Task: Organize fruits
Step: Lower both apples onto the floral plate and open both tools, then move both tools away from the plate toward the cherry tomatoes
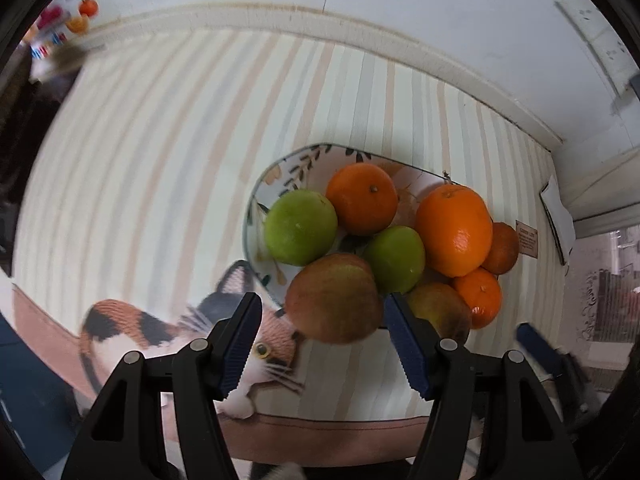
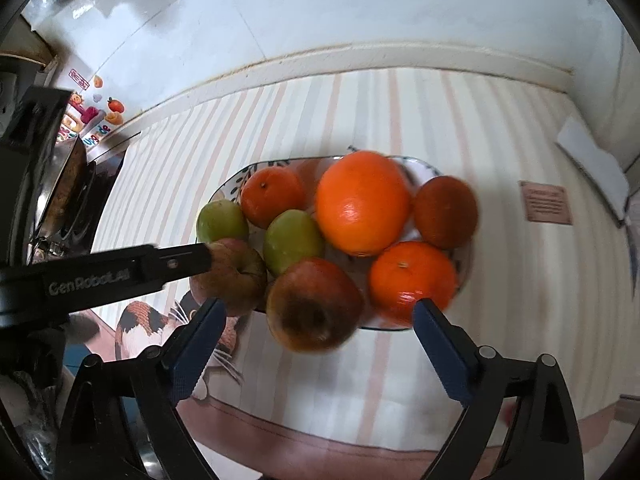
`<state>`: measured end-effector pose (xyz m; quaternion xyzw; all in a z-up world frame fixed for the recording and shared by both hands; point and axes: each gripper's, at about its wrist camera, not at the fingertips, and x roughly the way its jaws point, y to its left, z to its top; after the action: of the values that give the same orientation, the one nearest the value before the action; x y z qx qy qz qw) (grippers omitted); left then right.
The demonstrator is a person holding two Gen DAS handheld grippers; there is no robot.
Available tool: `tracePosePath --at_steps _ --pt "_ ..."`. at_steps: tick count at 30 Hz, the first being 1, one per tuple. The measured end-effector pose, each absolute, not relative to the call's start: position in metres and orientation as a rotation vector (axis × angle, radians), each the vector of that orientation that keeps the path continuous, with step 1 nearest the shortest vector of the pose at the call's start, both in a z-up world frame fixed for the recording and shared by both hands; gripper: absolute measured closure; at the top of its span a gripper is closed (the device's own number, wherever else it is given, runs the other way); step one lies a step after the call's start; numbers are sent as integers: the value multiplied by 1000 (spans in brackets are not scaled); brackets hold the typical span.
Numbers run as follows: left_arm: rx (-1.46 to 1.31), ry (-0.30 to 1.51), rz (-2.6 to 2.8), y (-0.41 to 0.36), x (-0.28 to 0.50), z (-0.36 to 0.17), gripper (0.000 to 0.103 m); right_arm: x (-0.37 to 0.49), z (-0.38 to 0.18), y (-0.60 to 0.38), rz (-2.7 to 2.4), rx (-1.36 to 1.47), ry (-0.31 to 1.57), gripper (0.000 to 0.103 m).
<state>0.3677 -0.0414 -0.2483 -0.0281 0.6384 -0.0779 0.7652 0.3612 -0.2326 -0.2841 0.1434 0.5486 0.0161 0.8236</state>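
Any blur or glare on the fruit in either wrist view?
Left wrist: near apple between the open left tool is soft, far fruit sharper, small highlight on the big orange. Right wrist: motion blur on the front apple and dark orange; glare spots on the big orange; strong fisheye bending of cloth stripes.

The big orange has a glossy, finely dimpled skin with a bright highlight. The green fruits look smooth and a little waxy. The reddish apple has a dull skin with a dark brownish patch. The plate looks like glazed ceramic with painted leaves. The cloth on the desk is matt woven fabric with stripes. The left tongs are matt black plastic with ribbed blue pads and small metal pins.
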Motion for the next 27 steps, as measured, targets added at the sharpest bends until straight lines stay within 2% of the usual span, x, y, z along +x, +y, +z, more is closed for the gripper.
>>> tracePosePath --at_steps 2,5,6,27 --pt "-29 1354 -166 -42 357 -235 39 354 -274 -238 21 293 1162 6" --pt "-4 1329 -166 -42 340 -220 19 344 -258 -245 5 269 1151 6" --pt "1 1322 -165 -42 336 -217 16 341 -252 -248 -1 262 1146 6" --pt "25 1075 -132 -57 228 -111 16 243 -121 -269 38 169 969 5"
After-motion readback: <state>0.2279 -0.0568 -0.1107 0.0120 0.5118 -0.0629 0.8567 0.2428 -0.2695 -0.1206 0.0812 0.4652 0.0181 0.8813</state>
